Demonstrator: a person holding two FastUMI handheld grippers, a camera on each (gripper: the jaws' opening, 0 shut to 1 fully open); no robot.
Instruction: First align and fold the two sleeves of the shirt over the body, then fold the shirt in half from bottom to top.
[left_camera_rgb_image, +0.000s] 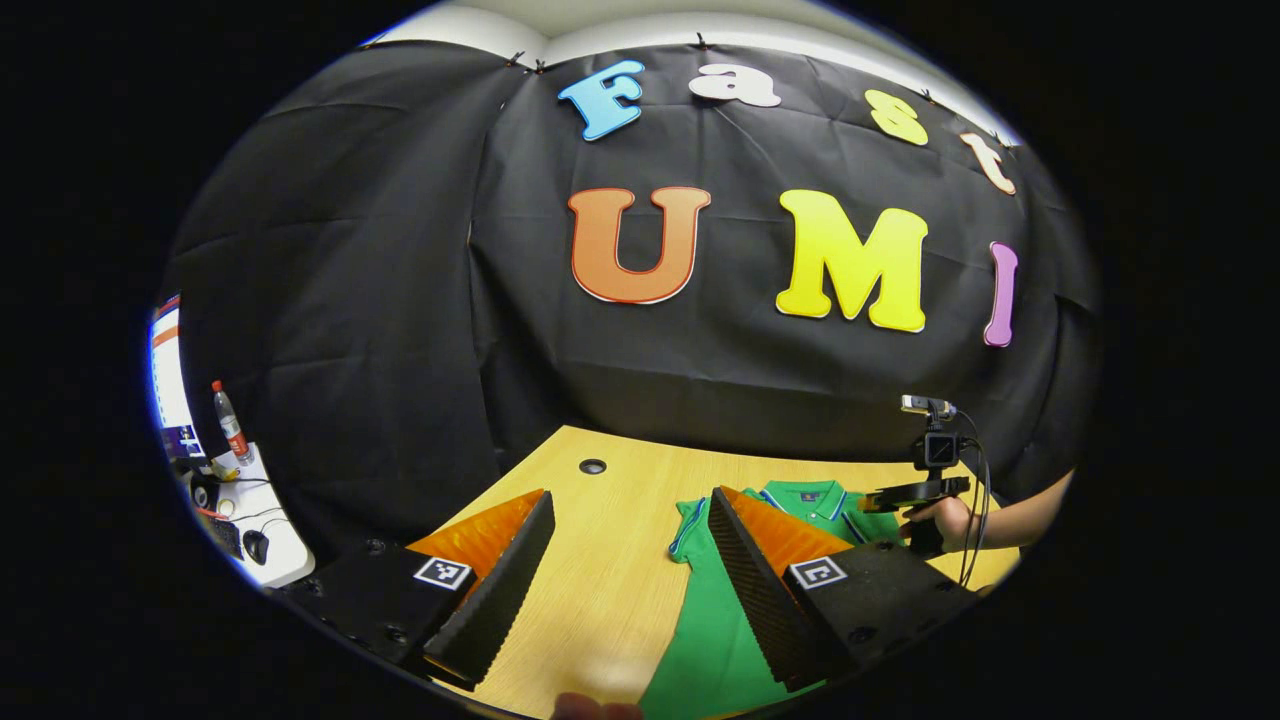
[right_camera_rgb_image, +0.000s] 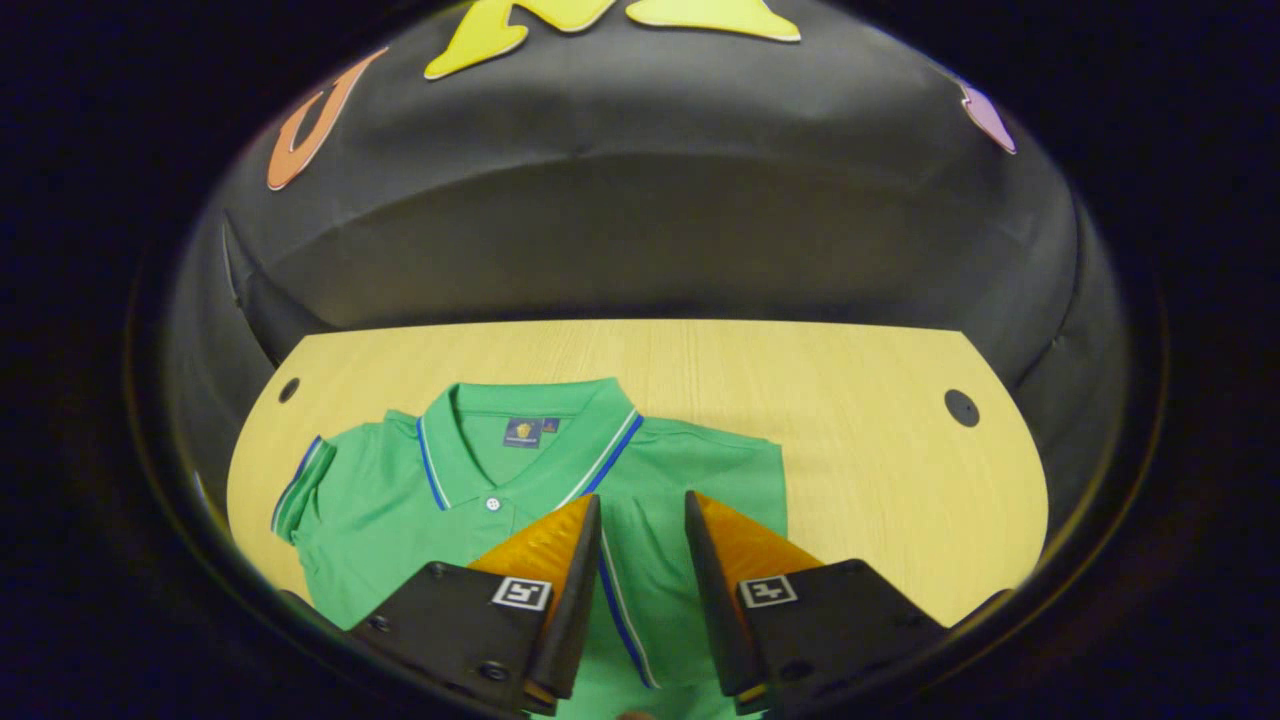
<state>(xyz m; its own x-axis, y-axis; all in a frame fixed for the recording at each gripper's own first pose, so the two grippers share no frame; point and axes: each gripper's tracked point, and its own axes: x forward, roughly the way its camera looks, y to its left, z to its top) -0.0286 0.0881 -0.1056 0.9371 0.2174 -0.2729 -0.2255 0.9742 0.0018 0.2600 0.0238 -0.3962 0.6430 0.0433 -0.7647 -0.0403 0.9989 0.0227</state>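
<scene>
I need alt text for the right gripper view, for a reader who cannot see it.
A green polo shirt lies flat on a wooden table, collar toward the far wall; one sleeve appears folded over the body, the other lies spread out. The right gripper hovers open above the shirt's chest.

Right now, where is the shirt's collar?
In the right gripper view, the collar lies at the shirt's far edge, left of centre, just beyond the right gripper.
</scene>
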